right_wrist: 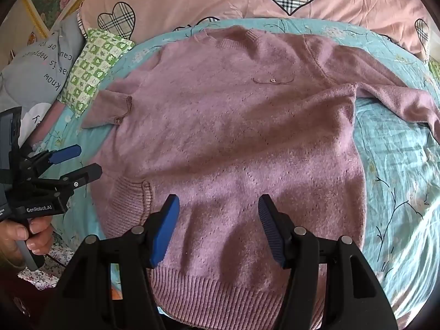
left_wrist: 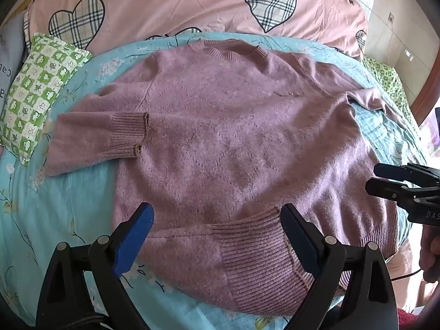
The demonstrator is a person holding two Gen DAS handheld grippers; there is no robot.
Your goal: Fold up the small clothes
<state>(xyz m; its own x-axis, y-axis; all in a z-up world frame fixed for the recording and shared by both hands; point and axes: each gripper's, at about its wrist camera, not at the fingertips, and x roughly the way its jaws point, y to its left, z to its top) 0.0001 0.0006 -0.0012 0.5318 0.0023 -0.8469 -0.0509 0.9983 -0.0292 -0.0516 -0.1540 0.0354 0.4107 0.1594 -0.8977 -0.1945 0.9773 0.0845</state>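
Note:
A mauve knit sweater [left_wrist: 220,126] lies front up on a light blue floral bed sheet [left_wrist: 55,209]; it also shows in the right wrist view [right_wrist: 233,137]. Its left sleeve is folded in, the ribbed cuff [left_wrist: 129,134] resting on the body. Its right sleeve [right_wrist: 398,96] lies stretched out to the right. A folded ribbed hem corner [left_wrist: 258,255] lies between my left gripper's fingers. My left gripper [left_wrist: 217,236] is open above that corner. My right gripper [right_wrist: 218,228] is open above the sweater's lower hem [right_wrist: 220,297].
A green checked pillow [left_wrist: 35,96] lies at the left. A pink quilt with plaid hearts [left_wrist: 192,2] lies behind the sweater. A grey cushion with lettering [right_wrist: 35,77] sits at far left. A wooden edge [left_wrist: 429,82] is at the right.

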